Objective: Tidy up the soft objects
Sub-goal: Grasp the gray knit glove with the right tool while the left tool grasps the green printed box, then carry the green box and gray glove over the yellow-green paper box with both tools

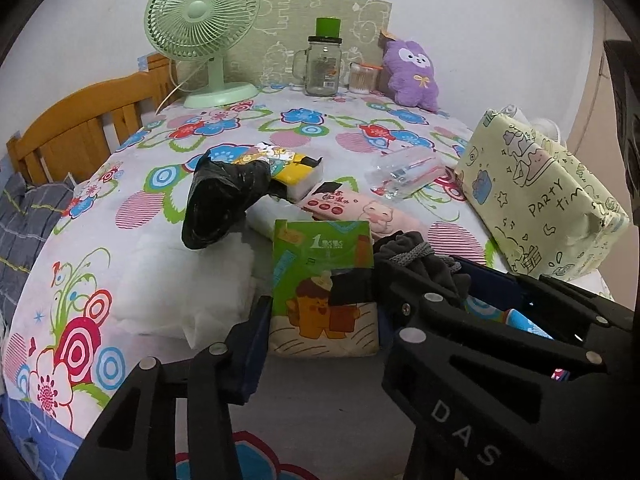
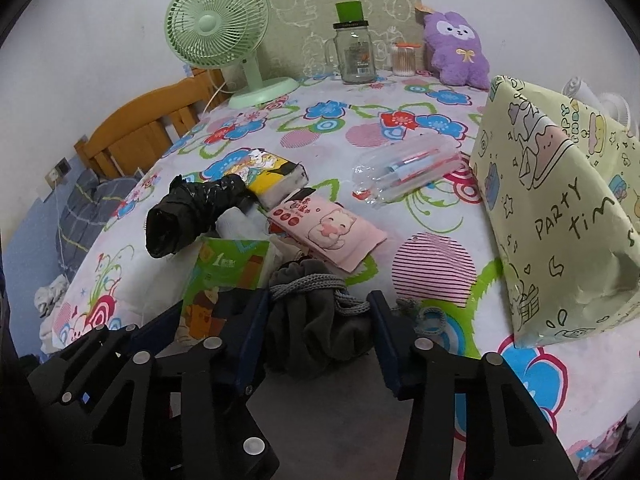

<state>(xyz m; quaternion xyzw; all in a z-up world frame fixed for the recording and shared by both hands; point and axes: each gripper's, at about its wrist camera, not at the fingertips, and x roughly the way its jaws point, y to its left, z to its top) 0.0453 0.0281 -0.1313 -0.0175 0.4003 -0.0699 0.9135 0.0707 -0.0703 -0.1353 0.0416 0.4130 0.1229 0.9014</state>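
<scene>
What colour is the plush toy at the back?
Purple, with a white face; the plush toy shows best in the right wrist view.

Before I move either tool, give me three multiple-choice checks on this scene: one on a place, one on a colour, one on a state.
1. Where does the purple plush toy sit?
A. At the far edge of the table, right of the glass jar
B. Under the fan
C. On the gift-wrapped box

2. What colour is the desk fan?
A. White
B. Pale green
C. Orange

3. What lies between the fingers of the right tool?
A. The clear plastic bottle
B. Nothing
C. The grey drawstring pouch

Answers:
1 A: the plush leans at the back, beside the jar and the cotton swab pot.
2 B: its grille, stem and base are all pale green.
3 C: the right wrist view shows the pouch's bunched grey cloth and cord filling the gap between the two blue pads.
</scene>
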